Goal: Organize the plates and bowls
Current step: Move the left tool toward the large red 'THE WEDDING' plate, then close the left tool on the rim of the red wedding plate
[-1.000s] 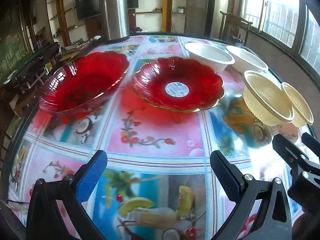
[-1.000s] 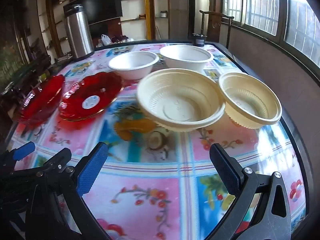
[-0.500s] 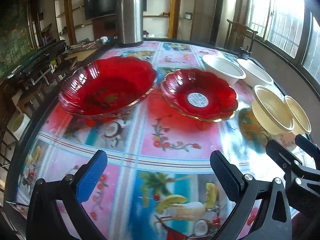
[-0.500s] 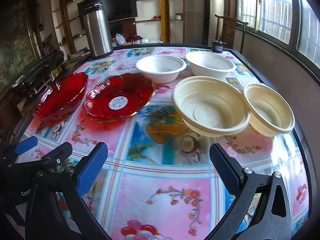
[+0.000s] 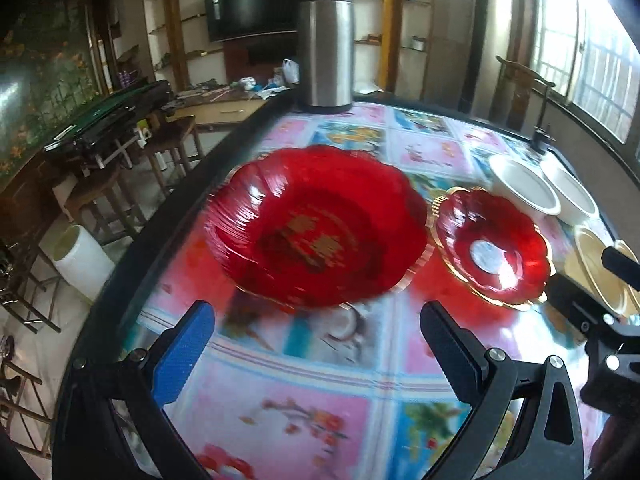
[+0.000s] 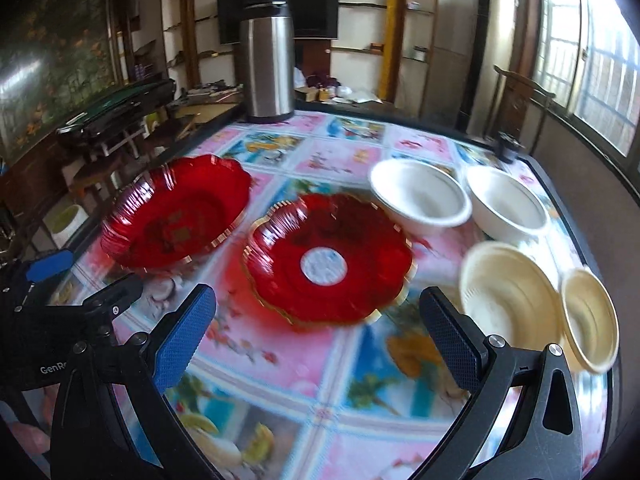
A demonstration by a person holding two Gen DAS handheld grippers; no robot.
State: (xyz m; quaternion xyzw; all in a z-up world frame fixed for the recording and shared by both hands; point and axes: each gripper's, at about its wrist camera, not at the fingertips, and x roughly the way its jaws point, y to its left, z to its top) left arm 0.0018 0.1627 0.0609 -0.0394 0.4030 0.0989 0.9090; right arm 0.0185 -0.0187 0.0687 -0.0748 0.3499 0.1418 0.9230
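Note:
A large red glass plate (image 5: 316,228) (image 6: 176,214) lies straight ahead of my left gripper (image 5: 316,354), which is open and empty, short of its near rim. A smaller red plate with a white sticker (image 5: 490,246) (image 6: 326,258) lies ahead of my open, empty right gripper (image 6: 316,350). Two white bowls (image 6: 420,198) (image 6: 506,204) stand behind it. Two cream bowls (image 6: 506,294) (image 6: 590,320) sit at the right. The right gripper's black frame (image 5: 600,312) shows at the left wrist view's right edge.
A steel thermos jug (image 6: 266,68) stands at the table's far edge. The table (image 6: 340,364) has a colourful fruit-print cloth and a dark rim. Stools and a white bucket (image 5: 82,260) stand on the floor to the left. A wooden chair (image 6: 516,100) is far right.
Both grippers have swung left and pulled back. The large red plate is now centred in the left view and the sticker plate in the right view. No dish has moved.

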